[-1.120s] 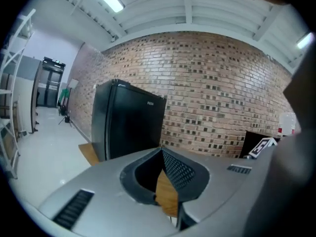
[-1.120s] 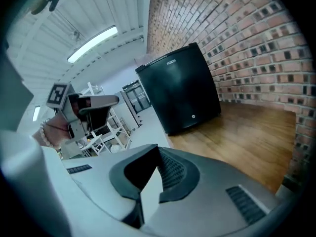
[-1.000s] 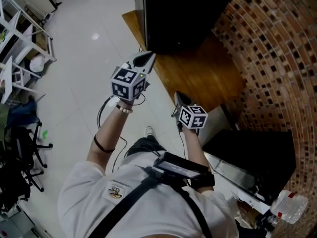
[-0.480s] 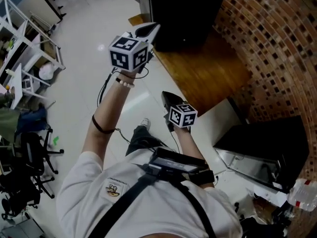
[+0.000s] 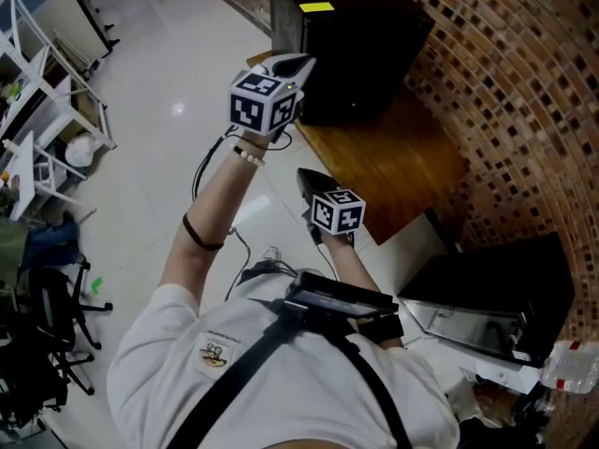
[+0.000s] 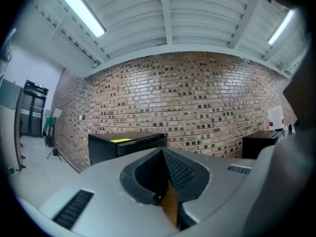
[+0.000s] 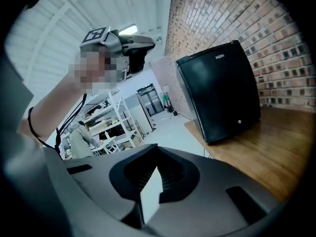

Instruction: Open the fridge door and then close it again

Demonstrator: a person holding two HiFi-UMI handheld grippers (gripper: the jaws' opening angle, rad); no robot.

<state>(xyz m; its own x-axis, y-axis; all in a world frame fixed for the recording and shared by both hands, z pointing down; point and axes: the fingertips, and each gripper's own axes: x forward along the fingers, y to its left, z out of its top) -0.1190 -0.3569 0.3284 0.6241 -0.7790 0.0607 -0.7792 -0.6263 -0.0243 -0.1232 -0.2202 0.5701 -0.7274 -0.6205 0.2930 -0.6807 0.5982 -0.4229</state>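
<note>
The small black fridge stands on a wooden platform against the brick wall, with a yellow label on its top. In the right gripper view the fridge has its door closed. My left gripper is raised in the air close to the fridge's near top corner, jaws shut and empty. It points level at the brick wall, with the fridge low on its left. My right gripper hangs lower, over the platform's front edge, also shut with nothing in it. Neither gripper touches the fridge.
A brick wall runs behind the platform. A second black appliance sits at the lower right beside a plastic bottle. White shelving racks and an office chair stand at the left on the pale tiled floor.
My left gripper has lifted up toward the fridge's top corner. My right gripper has shifted left and slightly up along the platform edge. Both jaws stay shut.
</note>
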